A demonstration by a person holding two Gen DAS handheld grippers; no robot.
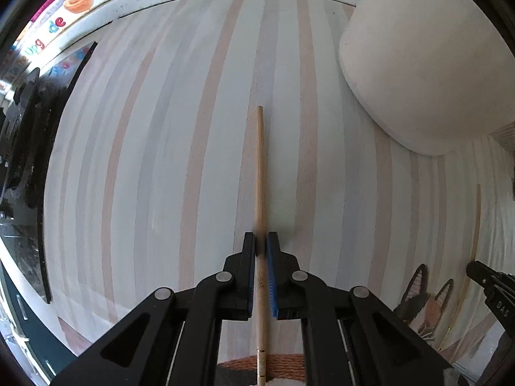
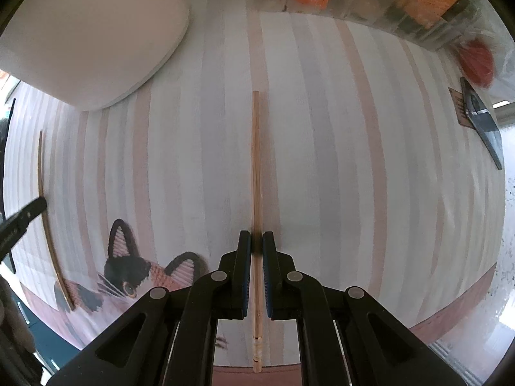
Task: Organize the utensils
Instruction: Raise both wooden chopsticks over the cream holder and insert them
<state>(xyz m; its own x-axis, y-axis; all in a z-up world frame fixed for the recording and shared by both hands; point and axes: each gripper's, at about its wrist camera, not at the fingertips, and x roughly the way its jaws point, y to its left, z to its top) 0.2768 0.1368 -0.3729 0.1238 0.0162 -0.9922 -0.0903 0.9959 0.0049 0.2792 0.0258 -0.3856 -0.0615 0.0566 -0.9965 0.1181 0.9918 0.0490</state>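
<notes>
Two chopsticks are in play, one pinched in each hand-held gripper, both held above a striped cloth (image 1: 161,160) that covers the bench. Going from largest to smallest: the cloth fills both views, and at its near edge a cat picture (image 2: 128,273) is woven or printed into it. Beyond the cat, toward the far side of the cloth, stands a big white container (image 1: 428,64) with rounded corners — probably where utensils are meant to go, though its inside is hidden.

The left hand-held gripper (image 1: 261,244) is clamped on a pale wooden chopstick (image 1: 260,177), and the right hand-held gripper (image 2: 256,244) is closed the same way on a second chopstick (image 2: 256,177). Each stick runs straight out between the blue pads, lengthwise along the fingers, with its decorated butt end behind the pads; gripped like this a thin stick cannot roll or swing.

Seen from the right wrist, the left gripper's stick hangs just left of the cat, and both grippers lie on the near side of the white container. Holding one stick per side suggests they are being brought together as a pair. Farther right of the cat, near the cloth's edge, lies a dark flat tool (image 2: 482,122), untouched.
</notes>
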